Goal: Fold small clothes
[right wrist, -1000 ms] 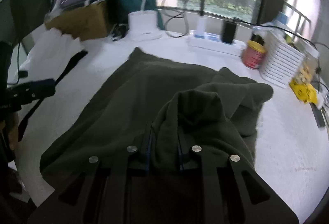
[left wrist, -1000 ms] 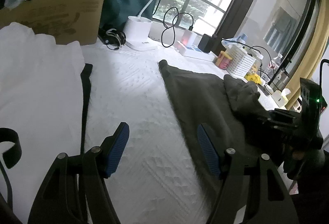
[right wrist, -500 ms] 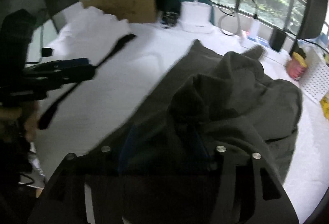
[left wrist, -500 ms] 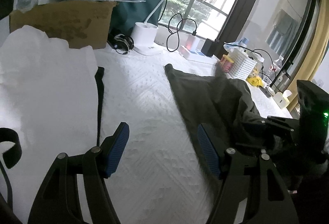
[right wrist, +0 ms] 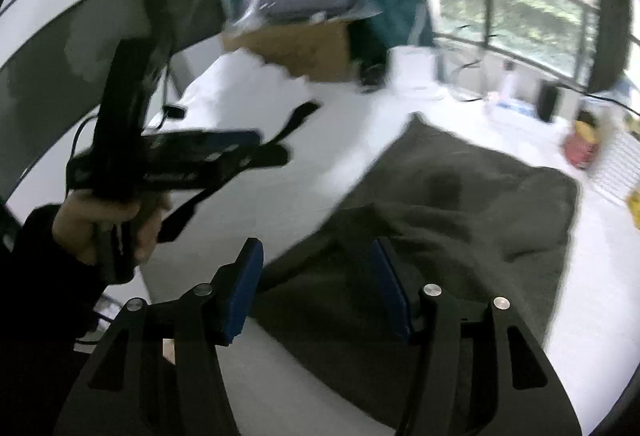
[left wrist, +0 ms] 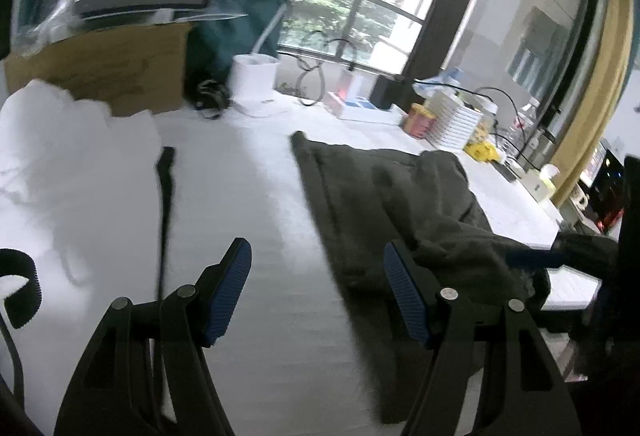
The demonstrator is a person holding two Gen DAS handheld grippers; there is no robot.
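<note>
A dark olive garment (right wrist: 460,196) lies on the white table cover, its near part folded over itself in a thick bunch. My right gripper (right wrist: 317,250) hovers open above the garment's near left edge, blue pads apart and touching nothing. My left gripper (left wrist: 318,252) is open too, over bare white cover, with the garment (left wrist: 380,188) just to its right. In the right wrist view a hand holds the left gripper (right wrist: 268,148) to the left of the garment. A blue finger of the right gripper (left wrist: 532,258) shows at the garment's right edge in the left wrist view.
A heap of white cloth (left wrist: 60,156) and a black strap (left wrist: 166,196) lie at the left. Behind stand a cardboard box (left wrist: 100,72), a white lamp base (left wrist: 256,84), cables, a red tin (left wrist: 420,116) and a white basket (left wrist: 456,116) by the window.
My right gripper has let go of the garment fold, opened, and pulled back and up. The fold now rests on the garment. The left gripper lifted slightly, still open.
</note>
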